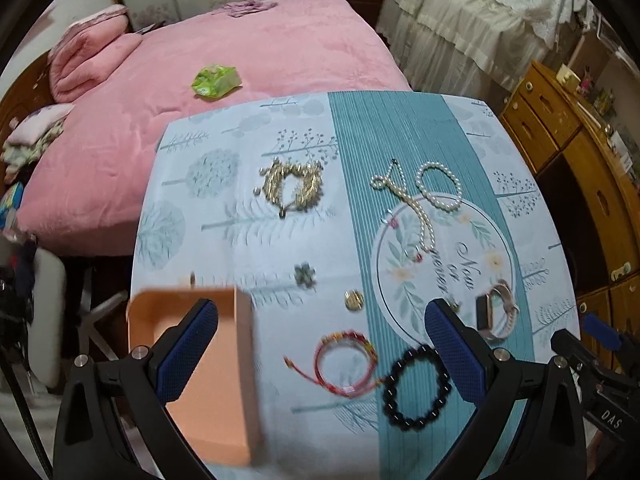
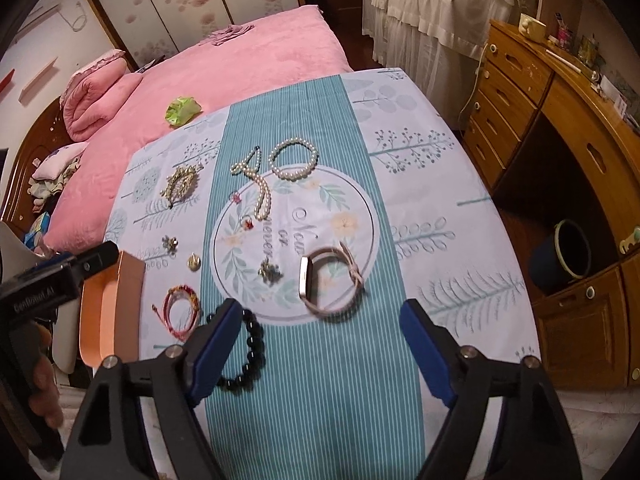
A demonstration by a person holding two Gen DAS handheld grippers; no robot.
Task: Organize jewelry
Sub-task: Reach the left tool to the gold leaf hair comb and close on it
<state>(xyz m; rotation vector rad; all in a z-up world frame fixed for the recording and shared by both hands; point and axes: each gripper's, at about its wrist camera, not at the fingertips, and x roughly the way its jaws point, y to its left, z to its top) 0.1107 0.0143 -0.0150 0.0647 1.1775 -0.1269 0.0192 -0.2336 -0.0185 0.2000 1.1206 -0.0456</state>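
Jewelry lies spread on a blue patterned tablecloth (image 1: 240,240). An orange open box (image 1: 200,360) sits at the table's left edge, also in the right wrist view (image 2: 108,308). My left gripper (image 1: 320,320) is open above a red cord bracelet (image 1: 346,362) and a black bead bracelet (image 1: 416,388). My right gripper (image 2: 320,320) is open and empty, near a pink watch (image 2: 328,280) and the black bead bracelet (image 2: 248,344). Farther off lie pearl strands (image 2: 276,172), a gold chain pile (image 2: 180,184), brooches and a gold button (image 1: 354,300).
A pink bed (image 1: 240,48) with a green wrapper (image 1: 214,80) stands behind the table. A wooden dresser (image 2: 560,140) lines the right side. A dark bucket (image 2: 560,256) sits under it.
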